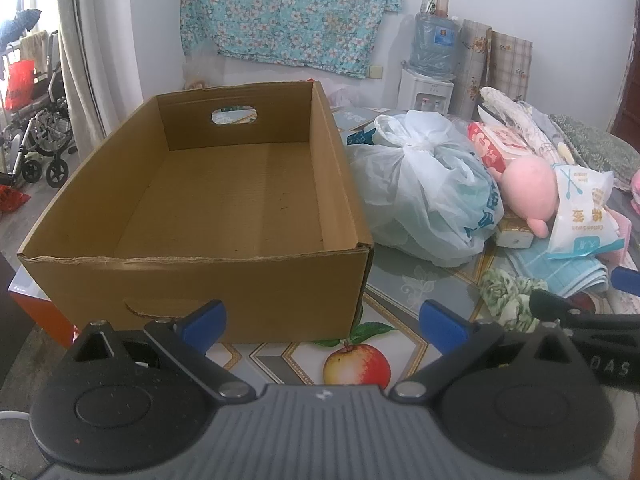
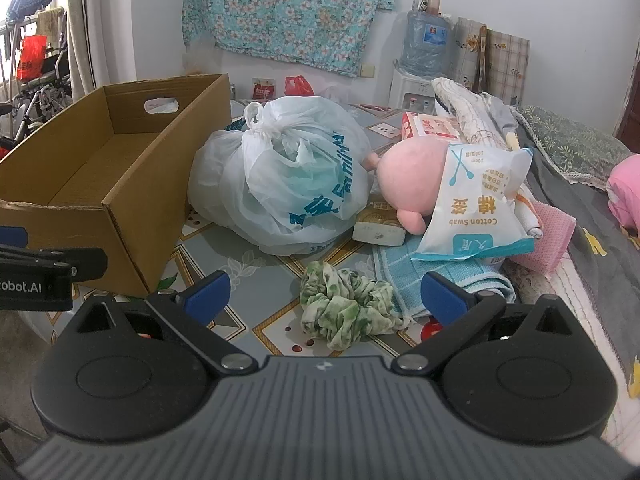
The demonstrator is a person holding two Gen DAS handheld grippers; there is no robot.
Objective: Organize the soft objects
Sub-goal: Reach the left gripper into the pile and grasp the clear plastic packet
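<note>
Brown corrugated cardboard, open-topped and with nothing in it, is what my left hand-held gripper (image 1: 323, 322) faces: the cardboard box (image 1: 224, 208) stands at its twelve o'clock on the patterned worktop (image 1: 400, 284), plainly the place meant for the soft things. Its jaws are spread wide and hold nothing. My right hand-held gripper (image 2: 325, 294) is likewise spread and holding nothing, with the green-and-white fabric scrunchie (image 2: 346, 310) lying loose between its blue pads, at twelve o'clock. I judge that the nearest, easiest pick. Beyond it, from twelve round to two o'clock, sit the knotted white plastic bag (image 2: 280, 184), the pink plush toy (image 2: 412, 176), the white cotton-swab packet (image 2: 478, 208) leaning on the plush, and the folded blue towel (image 2: 436, 276) beneath them.
</note>
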